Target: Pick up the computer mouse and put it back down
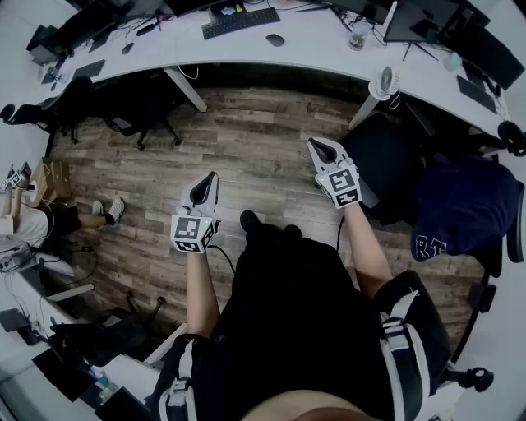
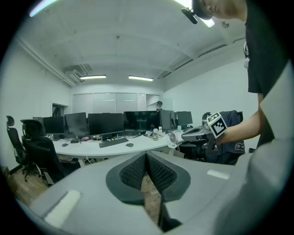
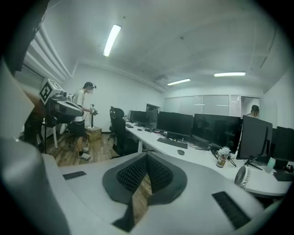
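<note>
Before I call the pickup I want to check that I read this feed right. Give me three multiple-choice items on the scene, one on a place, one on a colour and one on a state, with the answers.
1. In the head view, where on the desk does the computer mouse lie relative to the keyboard?
A. Left of it
B. Right of it
C. On top of it

2. What colour is the desk top?
A. White
B. Brown
C. Black

3. How do the left gripper and the right gripper stand?
A. Both open, empty
B. Both shut, empty
C. Left shut on the mouse

Answers:
1 B: the mouse sits just past the keyboard's right end.
2 A: the top shows white in every view.
3 B: each gripper view shows the pads meeting with nothing between them.
</note>
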A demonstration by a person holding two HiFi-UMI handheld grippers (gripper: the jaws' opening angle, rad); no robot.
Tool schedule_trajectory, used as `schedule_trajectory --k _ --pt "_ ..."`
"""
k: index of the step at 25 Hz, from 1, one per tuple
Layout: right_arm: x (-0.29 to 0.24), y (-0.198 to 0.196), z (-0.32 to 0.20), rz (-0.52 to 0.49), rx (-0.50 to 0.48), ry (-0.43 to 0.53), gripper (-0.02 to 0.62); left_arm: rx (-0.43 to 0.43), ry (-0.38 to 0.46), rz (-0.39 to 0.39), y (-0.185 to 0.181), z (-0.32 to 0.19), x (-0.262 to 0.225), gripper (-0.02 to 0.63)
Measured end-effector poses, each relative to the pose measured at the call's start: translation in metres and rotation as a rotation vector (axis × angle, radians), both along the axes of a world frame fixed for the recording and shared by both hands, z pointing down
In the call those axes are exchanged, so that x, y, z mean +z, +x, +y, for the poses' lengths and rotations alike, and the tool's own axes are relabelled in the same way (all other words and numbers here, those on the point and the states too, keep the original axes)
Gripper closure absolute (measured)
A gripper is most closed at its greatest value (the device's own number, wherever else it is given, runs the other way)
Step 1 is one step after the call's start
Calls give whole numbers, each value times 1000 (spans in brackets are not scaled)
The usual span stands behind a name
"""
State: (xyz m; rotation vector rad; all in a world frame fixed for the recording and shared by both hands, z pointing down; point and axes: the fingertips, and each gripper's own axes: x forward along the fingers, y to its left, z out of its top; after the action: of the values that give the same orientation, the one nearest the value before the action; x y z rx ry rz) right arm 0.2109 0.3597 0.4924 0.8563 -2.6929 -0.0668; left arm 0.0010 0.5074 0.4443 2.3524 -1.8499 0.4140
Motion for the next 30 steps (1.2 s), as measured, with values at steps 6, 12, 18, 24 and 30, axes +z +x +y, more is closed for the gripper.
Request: schedule_trajectory --k 6,12,18,24,30 --pt "6 10 3 7 -5 -9 594 -8 -3 5 10 5 5 606" --pt "4 12 9 -26 -26 -20 592 -14 8 21 16 9 3 606" --pt "2 12 14 -21 -39 -1 527 -3 17 41 22 12 3 560" --pt "3 17 14 -24 -39 -2 387 -8 14 40 26 13 4 484" --pt "3 18 14 -37 -52 -8 241 -31 3 33 24 10 7 394"
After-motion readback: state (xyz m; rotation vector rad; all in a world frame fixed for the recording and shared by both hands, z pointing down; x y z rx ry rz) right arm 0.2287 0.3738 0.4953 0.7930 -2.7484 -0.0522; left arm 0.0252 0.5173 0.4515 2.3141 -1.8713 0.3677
